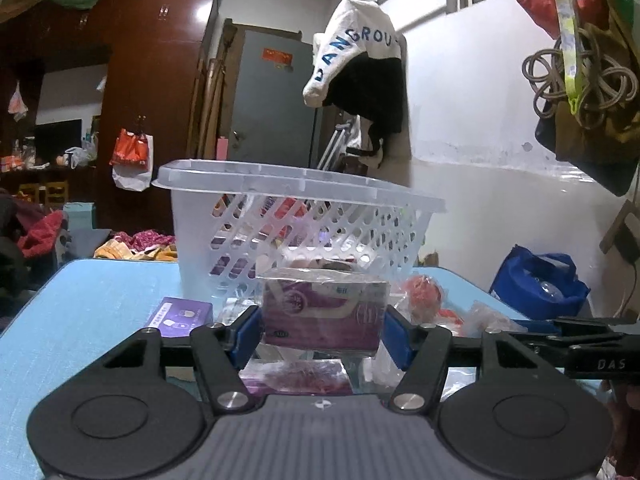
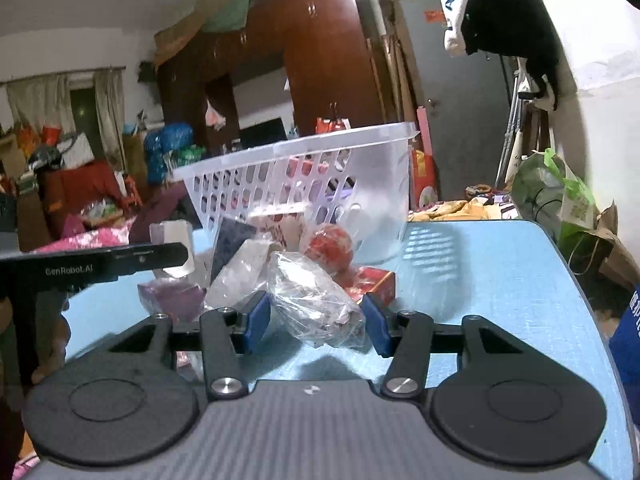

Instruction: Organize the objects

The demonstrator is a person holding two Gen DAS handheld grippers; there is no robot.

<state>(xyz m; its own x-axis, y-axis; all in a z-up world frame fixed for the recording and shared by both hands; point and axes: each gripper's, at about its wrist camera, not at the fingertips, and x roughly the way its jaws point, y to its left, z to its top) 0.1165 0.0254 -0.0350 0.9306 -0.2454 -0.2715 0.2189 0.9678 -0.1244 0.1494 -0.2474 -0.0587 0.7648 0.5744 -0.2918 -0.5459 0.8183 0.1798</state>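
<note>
basket (image 1: 296, 216) contents blurred thru lattice, blue bag (image 2: 628, 344) cut off by frame edge

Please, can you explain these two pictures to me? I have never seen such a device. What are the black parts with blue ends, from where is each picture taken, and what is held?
No robot here: a person holds one two-finger tool per hand, each with a forward camera.

Left view: the left gripper clamps a purple tissue pack, above the blue table, before a white basket.

Right view: the right gripper has its blue pads either side of a clear plastic bag; contact is uncertain. A red ball lies behind.
</note>
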